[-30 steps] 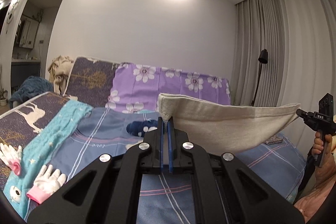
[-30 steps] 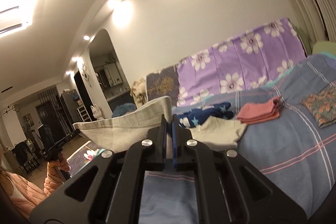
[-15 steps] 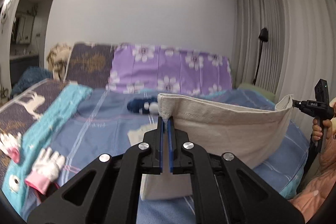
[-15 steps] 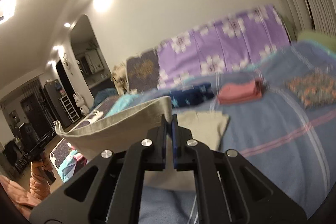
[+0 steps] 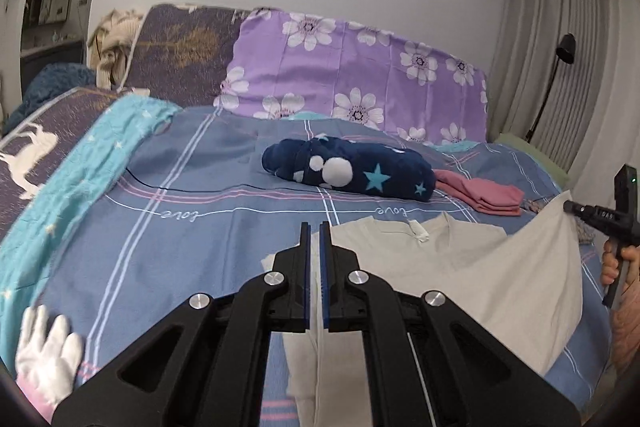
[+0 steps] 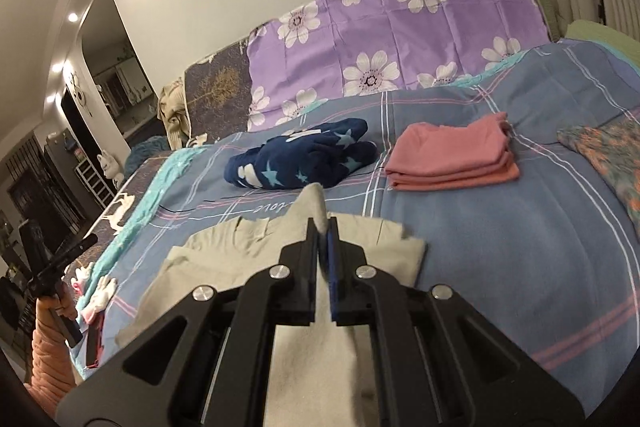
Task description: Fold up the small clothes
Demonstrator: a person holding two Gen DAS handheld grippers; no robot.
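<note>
Beige shirt (image 5: 460, 275): floral cloth (image 6: 608, 151) appears only in the right wrist view.

Beige shirt (image 5: 472, 279) lies half-folded on the bed, hem lifted.

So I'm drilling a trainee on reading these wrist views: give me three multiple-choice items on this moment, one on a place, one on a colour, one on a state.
1. Where does the folded pink stack lie?
A. right of the navy star garment
B. on the purple floral cover
C. under the beige shirt

2. What colour is the shirt that both tools hold?
A. teal
B. beige
C. navy

3. How does the right tool stand?
A. wide open above the bed
B. shut on nothing
C. shut on a corner of the shirt

Key: 1 A, the right wrist view shows the stack beside the navy bundle; 2 B, pale cloth spans from the left tool to the other; 3 C, cloth pokes up between its tips.
</note>
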